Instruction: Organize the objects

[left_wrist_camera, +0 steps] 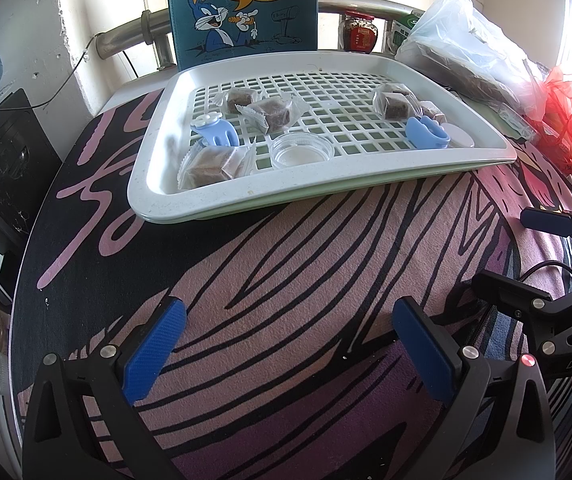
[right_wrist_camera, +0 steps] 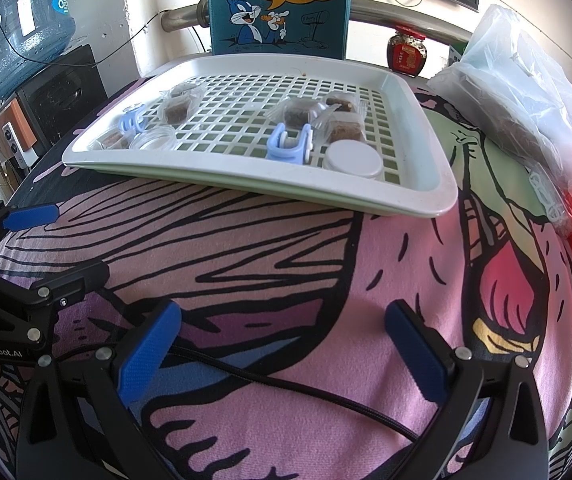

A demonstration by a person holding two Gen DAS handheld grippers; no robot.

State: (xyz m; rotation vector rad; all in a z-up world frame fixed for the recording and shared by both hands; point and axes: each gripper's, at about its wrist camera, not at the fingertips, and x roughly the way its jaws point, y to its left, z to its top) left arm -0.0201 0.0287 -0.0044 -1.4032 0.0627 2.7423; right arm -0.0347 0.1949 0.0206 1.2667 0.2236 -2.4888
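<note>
A white grid tray [left_wrist_camera: 158, 196] [right_wrist_camera: 426, 196] sits on the patterned cloth at the far side. On it lie several wrapped brown cakes [left_wrist_camera: 210, 162] [right_wrist_camera: 176, 110], two blue clips [left_wrist_camera: 214, 132] [right_wrist_camera: 286, 148], a clear round dish [left_wrist_camera: 300, 150] [right_wrist_camera: 152, 138] and a white round lid [right_wrist_camera: 352, 158] [left_wrist_camera: 460, 136]. My left gripper [left_wrist_camera: 290, 344] is open and empty, low over the cloth short of the tray. My right gripper [right_wrist_camera: 282, 348] is open and empty, also short of the tray. Each gripper shows at the edge of the other's view.
A blue cartoon box [left_wrist_camera: 242, 4] [right_wrist_camera: 282, 4] stands behind the tray. A red-lidded jar [right_wrist_camera: 406, 52], a clear plastic bag [right_wrist_camera: 526, 92] and a red bag [left_wrist_camera: 570, 120] lie at the right. A water bottle [right_wrist_camera: 22, 28] stands at the left. A black cable [right_wrist_camera: 286, 384] crosses the cloth.
</note>
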